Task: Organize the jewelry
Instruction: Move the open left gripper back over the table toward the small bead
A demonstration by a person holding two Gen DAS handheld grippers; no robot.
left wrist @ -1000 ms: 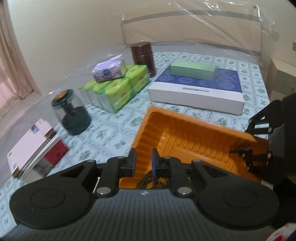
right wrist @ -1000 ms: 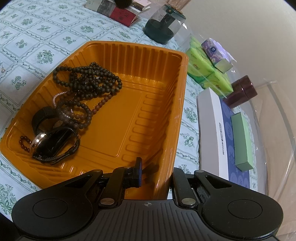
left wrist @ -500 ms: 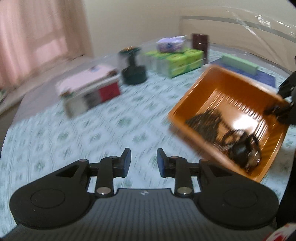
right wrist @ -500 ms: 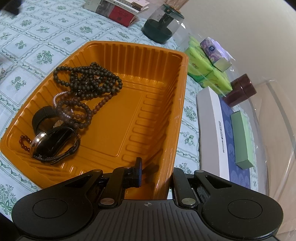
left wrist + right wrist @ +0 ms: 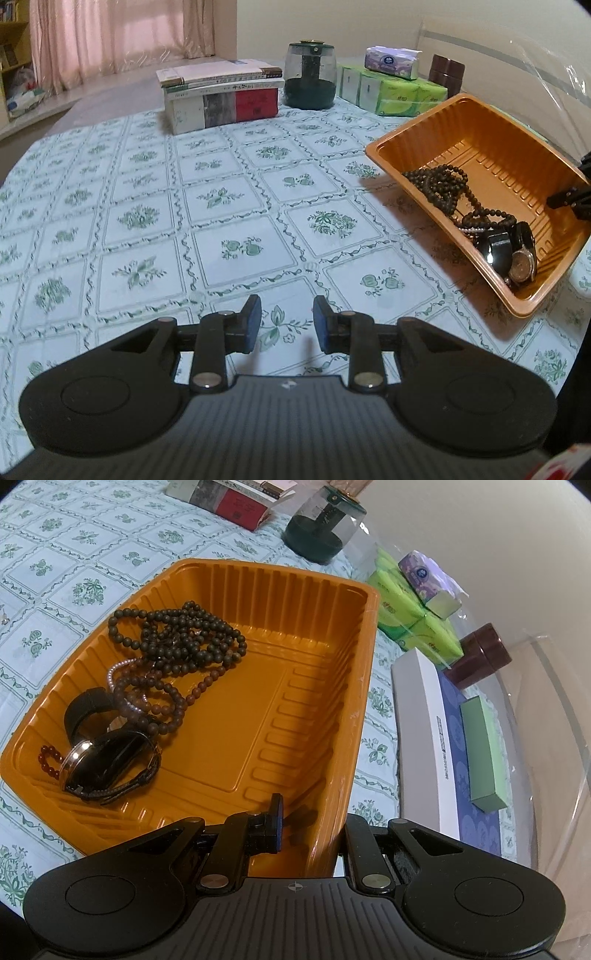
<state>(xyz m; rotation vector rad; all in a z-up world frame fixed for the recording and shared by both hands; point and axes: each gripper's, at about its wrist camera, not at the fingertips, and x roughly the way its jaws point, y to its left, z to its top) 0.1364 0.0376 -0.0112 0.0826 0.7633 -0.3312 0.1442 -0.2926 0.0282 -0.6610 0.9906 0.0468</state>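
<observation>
Jewelry sits heaped in the low end of the orange tray (image 5: pixel 317 716), and where that heap lies from my free hand decides what comes next. My right gripper (image 5: pixel 314 834) has its jaws pinched on the tray's near wall, one finger inside and one outside the rim, and from the left wrist view the tray looks tipped, its far side raised and the contents slid toward the lower wall. My left gripper (image 5: pixel 286 325) hangs over bare tabletop (image 5: pixel 229 206) with nothing between its jaws; they have just been opening and now stand moderately spread.

From the left jaws the tray (image 5: pixel 480 155) lies ahead and well off to the right, not in line with them. The dark bead necklace (image 5: pixel 441 186) is the nearest piece to them, draped along the tray's lower wall, its tangle running roughly down that wall toward the watches (image 5: pixel 511 254) in the corner. In the right wrist view the same beads (image 5: pixel 177 642) lie at the far left of the tray, with a pink strand (image 5: pixel 122 675) and a red bead bracelet (image 5: pixel 50 760) beside the watches (image 5: pixel 107 764).

I judge the left hand is the one to reach in, since the right is busy holding the tray. It would need to swing right and come over the low wall.
</observation>
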